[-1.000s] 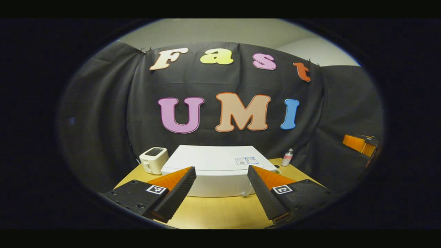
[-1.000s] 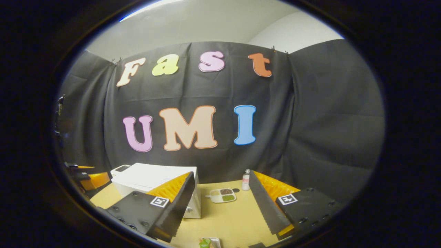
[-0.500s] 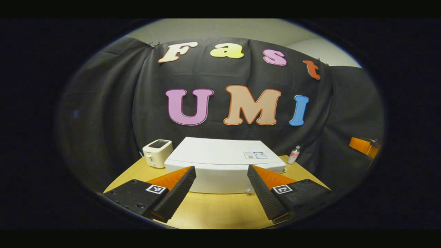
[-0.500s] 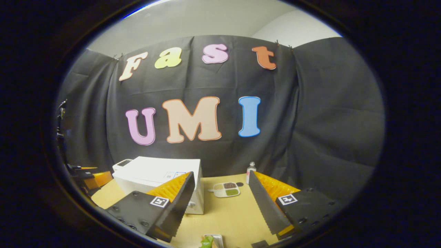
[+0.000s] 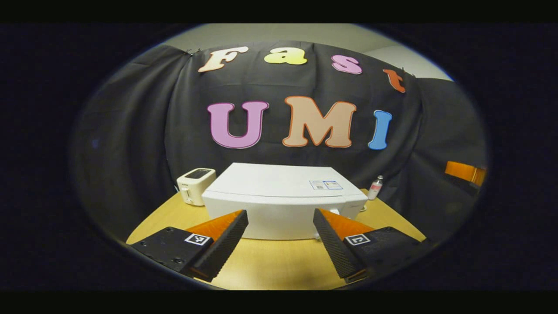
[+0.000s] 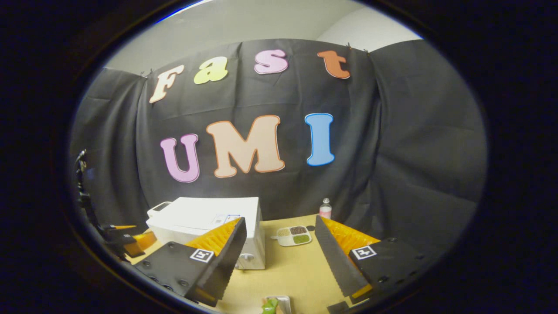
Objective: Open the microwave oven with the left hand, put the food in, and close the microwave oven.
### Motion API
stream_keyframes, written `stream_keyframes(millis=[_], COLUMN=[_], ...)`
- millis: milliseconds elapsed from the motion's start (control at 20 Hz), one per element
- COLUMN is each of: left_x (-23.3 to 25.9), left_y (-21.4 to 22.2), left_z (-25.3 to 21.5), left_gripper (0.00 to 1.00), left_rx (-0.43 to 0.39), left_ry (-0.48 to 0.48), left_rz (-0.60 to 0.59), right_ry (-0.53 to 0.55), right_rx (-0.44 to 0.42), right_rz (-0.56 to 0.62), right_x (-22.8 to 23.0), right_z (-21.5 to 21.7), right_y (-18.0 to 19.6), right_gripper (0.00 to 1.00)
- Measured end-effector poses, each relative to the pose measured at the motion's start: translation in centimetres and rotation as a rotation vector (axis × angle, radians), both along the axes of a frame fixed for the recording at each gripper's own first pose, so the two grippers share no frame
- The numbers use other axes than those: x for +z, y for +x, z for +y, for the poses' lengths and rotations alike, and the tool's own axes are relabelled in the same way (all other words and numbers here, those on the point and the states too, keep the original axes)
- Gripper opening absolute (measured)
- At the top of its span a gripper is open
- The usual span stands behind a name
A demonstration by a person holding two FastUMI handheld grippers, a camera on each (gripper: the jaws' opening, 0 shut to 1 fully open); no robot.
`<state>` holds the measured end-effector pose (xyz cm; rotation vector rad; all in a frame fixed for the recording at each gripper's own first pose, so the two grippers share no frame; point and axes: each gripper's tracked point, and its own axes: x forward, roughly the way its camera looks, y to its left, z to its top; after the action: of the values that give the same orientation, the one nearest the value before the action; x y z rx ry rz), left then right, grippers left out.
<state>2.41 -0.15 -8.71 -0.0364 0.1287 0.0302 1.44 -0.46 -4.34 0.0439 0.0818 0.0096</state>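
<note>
Facing white microwave oven [image 5: 279,205], top sticker unreadable, left tongs [image 5: 280,244] spread, right tongs [image 6: 279,257] spread

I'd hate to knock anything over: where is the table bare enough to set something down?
Bare wood lies in front of the microwave, and between it and the divided tray. It is crowded by the toaster and the small bottle.

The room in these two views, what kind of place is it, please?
Probably a mock kitchen corner in a recording booth: a white microwave oven and a toaster stand on a wooden table, and black cloth hangs behind as the wall.
</note>
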Motion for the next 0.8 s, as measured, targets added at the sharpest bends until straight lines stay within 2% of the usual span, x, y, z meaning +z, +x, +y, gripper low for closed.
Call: stream_keyframes(millis=[300,350,400,450,550,600,650,800], left_x=[-6.2,-7.0,-7.9,-8.5,-9.9,-10.5,-11.0,-12.3], left_y=[2.7,3.1,3.5,3.9,4.7,5.0,5.4,6.8], left_z=[-2.8,-3.3,-4.0,-4.7,-6.3,-7.0,-7.9,-10.0], left_gripper=[0.97,0.97,0.97,0.94,1.00,0.97,0.98,0.98], left_rx=[-0.092,-0.111,-0.130,-0.149,-0.184,-0.197,-0.212,-0.238], left_ry=[0.013,0.021,0.030,0.034,0.028,0.025,0.021,0.015], left_rz=[0.134,0.153,0.172,0.184,0.211,0.225,0.234,0.260], right_ry=[0.004,0.005,0.003,-0.002,-0.004,-0.003,-0.004,-0.008], right_rx=[-0.071,-0.082,-0.093,-0.104,-0.132,-0.144,-0.157,-0.187], right_rz=[0.020,0.024,0.025,0.025,0.021,0.018,0.015,0.015], right_x=[-0.7,-0.9,-0.9,-0.9,-0.8,-0.7,-0.6,-0.7], right_z=[-2.2,-2.6,-3.1,-3.6,-4.7,-5.2,-5.7,-6.9], right_y=[-1.0,-1.3,-1.4,-1.6,-2.0,-2.1,-2.4,-2.9], right_gripper=[0.92,0.98,0.92,0.92,0.92,0.98,0.92,0.92])
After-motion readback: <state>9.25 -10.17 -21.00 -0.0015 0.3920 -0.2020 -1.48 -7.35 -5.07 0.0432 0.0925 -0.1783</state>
